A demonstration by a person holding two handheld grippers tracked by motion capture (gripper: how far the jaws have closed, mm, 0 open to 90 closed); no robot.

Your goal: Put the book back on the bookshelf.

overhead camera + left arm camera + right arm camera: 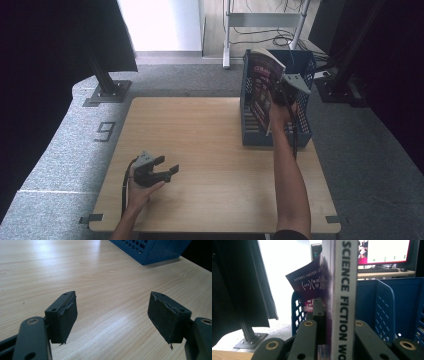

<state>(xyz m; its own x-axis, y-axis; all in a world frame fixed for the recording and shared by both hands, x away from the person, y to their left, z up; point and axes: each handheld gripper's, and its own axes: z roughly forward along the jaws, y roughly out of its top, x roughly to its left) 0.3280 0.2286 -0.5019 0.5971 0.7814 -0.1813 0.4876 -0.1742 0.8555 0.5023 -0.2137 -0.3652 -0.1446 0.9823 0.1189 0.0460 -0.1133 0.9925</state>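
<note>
Right gripper pinches the book by its spine, upright above the blue rack at far right. Left gripper, jaws spread, rests near left on the table.

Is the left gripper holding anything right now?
No, the left gripper has its jaws wide apart with just bare wooden table between them.

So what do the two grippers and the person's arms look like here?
Both are black two-jaw tools. The left gripper has flat, rectangular black pads, frayed at the edges, on rounded links with brass-ringed holes; a grey three-cornered plate sits on top and a black cable trails back. The right gripper looks the same. Both forearms are bare, no sleeves.
</note>
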